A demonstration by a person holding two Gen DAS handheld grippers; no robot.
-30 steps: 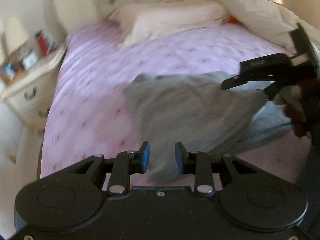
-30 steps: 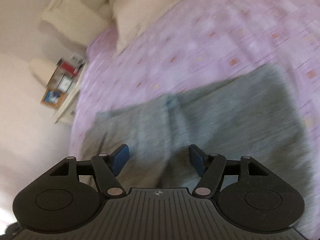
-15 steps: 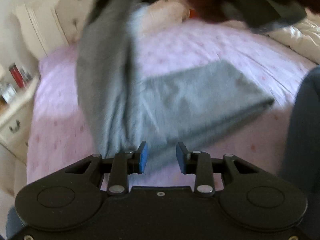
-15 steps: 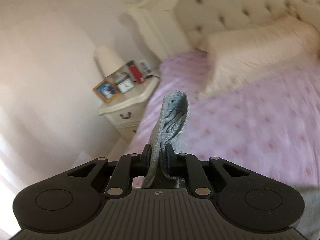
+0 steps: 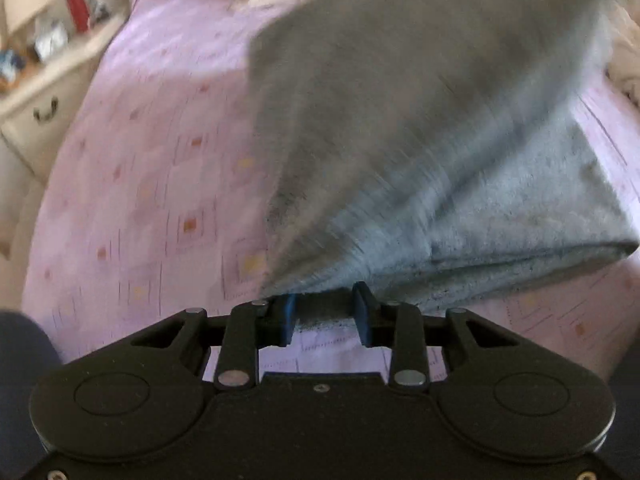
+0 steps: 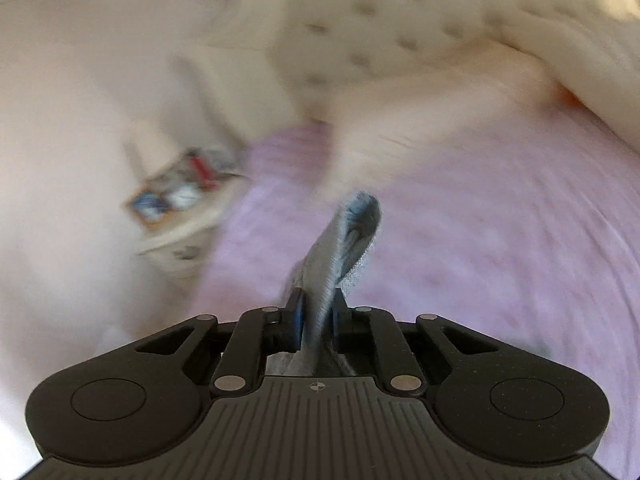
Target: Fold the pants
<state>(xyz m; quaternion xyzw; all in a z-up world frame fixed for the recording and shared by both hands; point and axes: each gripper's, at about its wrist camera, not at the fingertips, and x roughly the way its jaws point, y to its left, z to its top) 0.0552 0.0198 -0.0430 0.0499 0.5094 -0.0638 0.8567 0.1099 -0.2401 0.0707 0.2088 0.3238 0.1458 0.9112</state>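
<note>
Grey cloth now fills the left wrist view: the pants (image 5: pixel 420 152), which a second ago lay flat on the bed (image 5: pixel 140 184), have been lifted by one end and swing up over the part still resting near the bed's front edge. That reads as a fold being carried over, not yet laid down. The right claw (image 6: pixel 316 320) is clamped narrow on a bunched strip of pants. The left claw (image 5: pixel 325 314) stands partly open, its pads at the hem's edge, gripping nothing.

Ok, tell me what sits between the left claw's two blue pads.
In the left wrist view, the left claw is open; the grey pants' edge lies between its pads, over the pink bedspread.
</note>
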